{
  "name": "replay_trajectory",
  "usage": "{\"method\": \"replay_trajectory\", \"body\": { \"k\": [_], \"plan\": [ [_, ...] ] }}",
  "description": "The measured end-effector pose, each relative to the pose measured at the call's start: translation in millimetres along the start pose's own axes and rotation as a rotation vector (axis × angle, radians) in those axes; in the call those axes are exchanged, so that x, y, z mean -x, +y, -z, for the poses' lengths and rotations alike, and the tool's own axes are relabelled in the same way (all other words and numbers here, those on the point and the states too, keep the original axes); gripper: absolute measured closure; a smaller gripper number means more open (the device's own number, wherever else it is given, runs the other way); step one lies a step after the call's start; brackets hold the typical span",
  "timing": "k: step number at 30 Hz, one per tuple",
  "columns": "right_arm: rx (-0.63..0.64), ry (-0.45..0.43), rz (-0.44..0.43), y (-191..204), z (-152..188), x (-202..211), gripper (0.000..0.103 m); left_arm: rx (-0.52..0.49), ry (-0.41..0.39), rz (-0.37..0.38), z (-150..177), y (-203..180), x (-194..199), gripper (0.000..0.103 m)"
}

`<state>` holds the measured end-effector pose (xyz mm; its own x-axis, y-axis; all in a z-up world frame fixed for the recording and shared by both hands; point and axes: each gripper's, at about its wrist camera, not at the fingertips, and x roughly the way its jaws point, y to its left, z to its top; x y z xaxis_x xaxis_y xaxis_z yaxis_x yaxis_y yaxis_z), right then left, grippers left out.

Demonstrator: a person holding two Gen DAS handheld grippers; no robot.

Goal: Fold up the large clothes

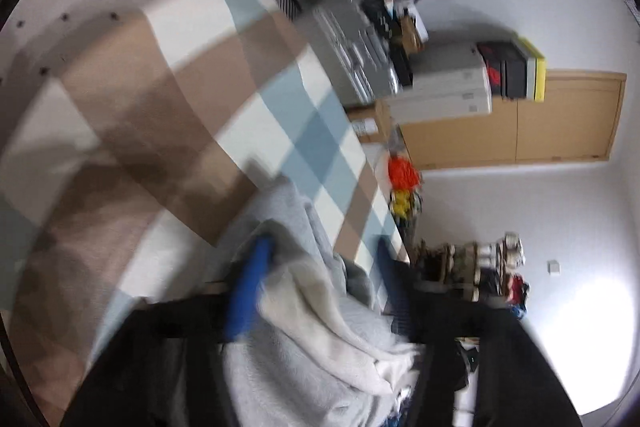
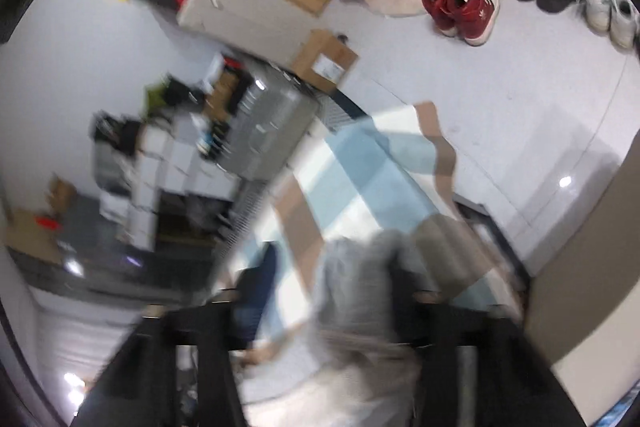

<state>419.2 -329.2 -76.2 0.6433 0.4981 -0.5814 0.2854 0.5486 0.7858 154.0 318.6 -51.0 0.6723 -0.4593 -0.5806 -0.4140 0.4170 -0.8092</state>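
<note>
Shoes (image 2: 472,7) show only right-wrist; pale garment (image 1: 320,327) in both.

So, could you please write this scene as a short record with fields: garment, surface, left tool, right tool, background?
garment: grey garment, bunched, lying between the fingers of both tools
surface: checked cloth in brown, white and blue
left tool: left tool, open, blue fingers either side of the garment
right tool: right tool, open over the garment
background: silver suitcase, cardboard box, red shoes
image quality: blurred
</note>
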Motion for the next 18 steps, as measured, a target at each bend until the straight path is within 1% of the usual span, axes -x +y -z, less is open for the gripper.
{"method": "replay_trajectory", "body": {
  "k": [1, 3, 4, 5, 6, 7, 8, 9, 10, 11, 12, 13, 14, 15, 16, 17, 18],
  "plan": [
    [-0.008, 0.001, -0.032, 0.1, -0.5, 4.7, 0.034, -0.010, -0.017, 0.002, 1.8, -3.6, 8.5, 0.042],
    [0.068, -0.011, -0.017, 11.2, 5.9, 17.7, 0.033, -0.047, -0.018, -0.006, 8.6, -11.0, 18.4, 0.041],
    [0.136, -0.003, -0.004, 21.4, 12.4, 22.1, 0.027, -0.072, -0.008, -0.007, 16.3, -15.7, 23.5, 0.041],
    [0.204, 0.004, -0.011, 31.6, 19.3, 25.5, 0.018, -0.114, 0.013, 0.005, 26.6, -22.3, 27.0, 0.041],
    [0.276, -0.003, -0.020, 42.5, 27.3, 30.7, 0.016, -0.160, 0.046, 0.006, 38.6, -29.8, 27.7, 0.041],
    [0.361, -0.045, -0.003, 54.5, 33.3, 40.0, 0.016, -0.184, 0.070, 0.002, 45.7, -34.6, 26.7, 0.041],
    [0.423, -0.112, 0.028, 63.1, 35.4, 50.9, 0.015, -0.219, 0.114, 0.006, 61.1, -40.9, 24.9, 0.041],
    [0.440, -0.178, 0.052, 68.1, 35.7, 61.6, 0.013, -0.256, 0.167, 0.014, 78.1, -46.9, 20.4, 0.041],
    [0.414, -0.211, 0.034, 68.7, 34.5, 70.9, 0.004, -0.279, 0.201, 0.015, 88.0, -51.9, 15.2, 0.041],
    [0.374, -0.209, -0.002, 67.0, 31.5, 75.6, 0.000, -0.310, 0.252, 0.017, 104.1, -57.2, 6.9, 0.041],
    [0.338, -0.176, -0.037, 65.2, 30.6, 75.7, 0.000, -0.332, 0.292, 0.018, 118.4, -61.0, -1.5, 0.041],
    [0.325, -0.109, -0.062, 64.4, 32.0, 70.1, 0.000, -0.339, 0.305, 0.017, 122.3, -66.3, -9.2, 0.041],
    [0.329, -0.039, -0.061, 65.2, 37.0, 63.4, 0.000, -0.350, 0.327, 0.015, 131.7, -68.6, -16.9, 0.041],
    [0.347, 0.037, -0.036, 65.2, 45.3, 54.6, 0.000, -0.367, 0.361, 0.008, 141.1, -68.8, -26.4, 0.041],
    [0.375, 0.108, -0.002, 64.4, 55.9, 45.6, 0.000, -0.370, 0.376, 0.000, 143.1, -70.1, -32.9, 0.041],
    [0.397, 0.150, 0.007, 63.8, 65.1, 40.3, 0.000, -0.359, 0.383, -0.014, 146.1, -68.4, -40.3, 0.041],
    [0.431, 0.213, 0.011, 61.5, 79.7, 31.1, 0.000, -0.351, 0.387, -0.011, 147.8, -68.1, -46.4, 0.041]
  ]
}}
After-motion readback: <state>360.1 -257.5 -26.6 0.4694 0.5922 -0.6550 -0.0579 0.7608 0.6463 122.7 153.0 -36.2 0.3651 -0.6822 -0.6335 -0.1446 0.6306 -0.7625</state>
